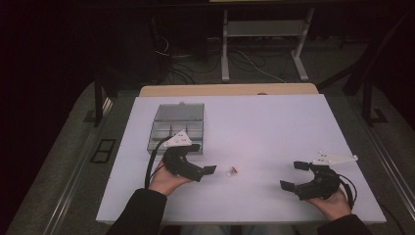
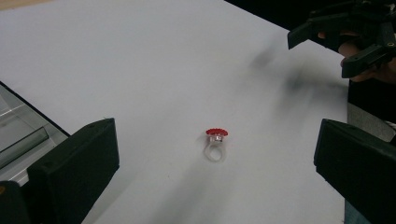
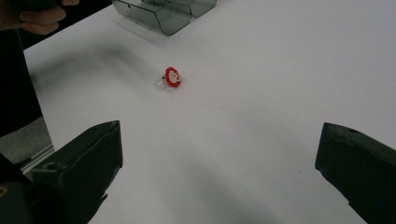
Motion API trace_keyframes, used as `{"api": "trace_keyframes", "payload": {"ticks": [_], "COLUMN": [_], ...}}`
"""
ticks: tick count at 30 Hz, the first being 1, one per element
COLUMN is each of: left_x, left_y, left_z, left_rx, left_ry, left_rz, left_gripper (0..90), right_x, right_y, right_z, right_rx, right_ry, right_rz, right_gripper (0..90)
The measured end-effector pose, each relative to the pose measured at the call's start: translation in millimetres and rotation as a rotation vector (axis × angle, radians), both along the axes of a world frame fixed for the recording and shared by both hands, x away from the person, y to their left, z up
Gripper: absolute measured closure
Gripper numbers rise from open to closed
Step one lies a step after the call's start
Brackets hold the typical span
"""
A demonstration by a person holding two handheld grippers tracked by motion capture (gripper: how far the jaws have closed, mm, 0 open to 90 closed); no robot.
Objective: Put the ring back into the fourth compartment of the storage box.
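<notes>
A white rectangular table (image 1: 274, 127) carries a small clear plastic ring with a round red top (image 1: 233, 171), which lies on the bare surface near the front edge, roughly midway between the two hand-held grippers and touching neither. In the left gripper view the ring (image 2: 215, 143) rests on its band with the red disc tilted up and away; in the right gripper view it (image 3: 171, 77) lies farther off, its red face turned toward the camera, with a pale centre.

The left gripper (image 1: 204, 170), a black two-jaw tool with a grey three-cornered plate on top, is held in the person's left hand (image 1: 166, 180) just left of the ring. Its jaws stand wide apart and hold nothing (the ring sits on the table in the gap ahead of them).

The right gripper (image 1: 293, 175), of the same build, rests in the right hand (image 1: 334, 202) near the table's front right corner, well apart from the ring. Its jaws are likewise spread wide and empty.

A smoky-grey transparent plastic compartment box (image 1: 177, 128) sits on the table behind the left gripper, its lid raised toward the far side. Its rounded corner (image 3: 163, 14) appears at the top of the right gripper view.
</notes>
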State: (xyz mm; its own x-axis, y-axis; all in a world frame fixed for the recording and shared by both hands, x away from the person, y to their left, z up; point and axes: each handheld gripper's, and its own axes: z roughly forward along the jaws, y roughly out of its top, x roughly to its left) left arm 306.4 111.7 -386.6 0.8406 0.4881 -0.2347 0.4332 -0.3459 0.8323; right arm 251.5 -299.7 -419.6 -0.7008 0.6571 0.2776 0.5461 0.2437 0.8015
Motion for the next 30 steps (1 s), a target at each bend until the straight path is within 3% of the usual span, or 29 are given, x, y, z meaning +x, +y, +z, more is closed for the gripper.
{"api": "trace_keyframes", "payload": {"ticks": [30], "left_x": [20.2], "left_y": [-34.3], "left_z": [-19.1], "left_rx": [0.071], "left_ry": [0.051], "left_rz": [-0.054], "left_gripper": [0.0], "right_x": [0.3], "right_y": [0.5], "right_z": [-0.2], "right_rx": [-0.003], "right_ry": [-0.002], "right_rz": [0.005], "right_gripper": [0.2]}}
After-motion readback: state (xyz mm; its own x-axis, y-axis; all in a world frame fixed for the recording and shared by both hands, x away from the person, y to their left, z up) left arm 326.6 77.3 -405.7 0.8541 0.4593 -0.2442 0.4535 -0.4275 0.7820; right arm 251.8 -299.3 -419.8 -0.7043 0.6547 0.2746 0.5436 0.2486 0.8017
